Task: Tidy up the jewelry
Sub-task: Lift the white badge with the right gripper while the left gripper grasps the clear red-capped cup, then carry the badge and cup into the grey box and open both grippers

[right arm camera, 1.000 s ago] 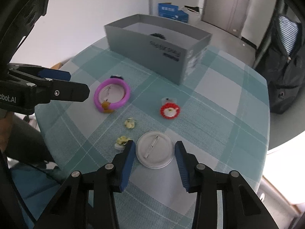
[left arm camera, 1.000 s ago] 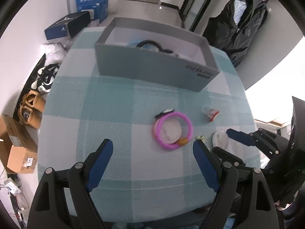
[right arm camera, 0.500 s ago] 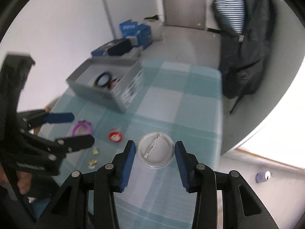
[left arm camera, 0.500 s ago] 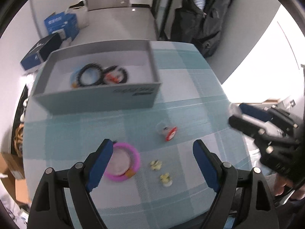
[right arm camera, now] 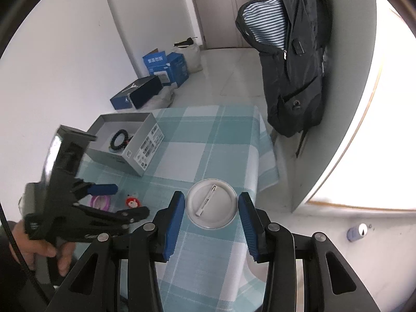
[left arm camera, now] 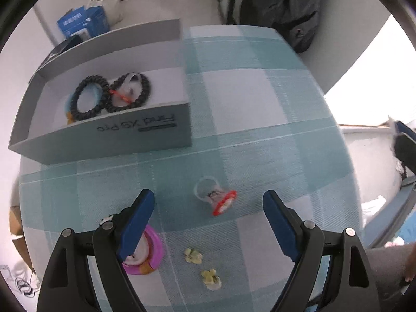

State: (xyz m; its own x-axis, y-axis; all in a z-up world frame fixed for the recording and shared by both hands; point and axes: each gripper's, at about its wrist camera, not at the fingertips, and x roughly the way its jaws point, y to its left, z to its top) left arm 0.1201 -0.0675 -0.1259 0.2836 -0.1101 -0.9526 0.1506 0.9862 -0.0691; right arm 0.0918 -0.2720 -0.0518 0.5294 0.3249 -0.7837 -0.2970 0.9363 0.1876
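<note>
My right gripper [right arm camera: 212,202] is shut on a white round pin badge [right arm camera: 212,208], held above the checked tablecloth with its back and pin facing me. My left gripper [left arm camera: 208,201] stands open over the table and holds nothing. A red-rimmed badge [left arm camera: 224,205] lies between its fingers below, and a pink ring [left arm camera: 154,250] lies under its left finger. Two small yellow flower pieces [left arm camera: 193,255] lie nearer me. The grey box [left arm camera: 145,127] holds two black bead bracelets [left arm camera: 88,101]. In the right wrist view a hand [right arm camera: 39,247] holds the left gripper [right arm camera: 130,199] above the pink ring [right arm camera: 100,201].
A dark jacket [right arm camera: 291,65] hangs against the wall behind the table's far corner. Blue cartons [right arm camera: 166,69] and a dark shoe box [right arm camera: 135,92] sit on the floor beyond the grey box [right arm camera: 145,148]. The tablecloth's edge [right arm camera: 267,171] drops off at the right.
My right gripper has risen off the table with the white badge and rolled. My left gripper has shifted, so the box interior now shows and the pink ring sits under its left finger.
</note>
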